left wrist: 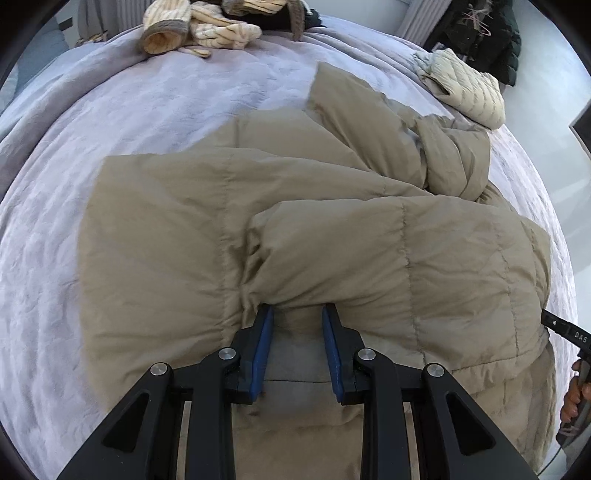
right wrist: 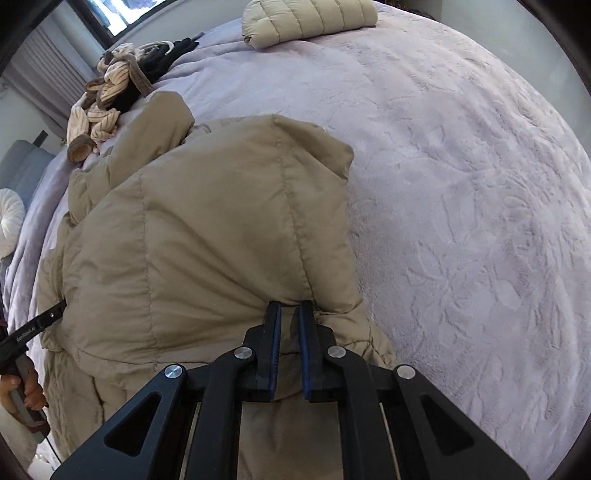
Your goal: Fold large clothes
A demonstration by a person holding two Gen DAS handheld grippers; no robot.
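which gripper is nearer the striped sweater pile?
Left. The left gripper faces the striped sweater pile straight across the tan puffer coat; the right gripper sits farther along the hem.
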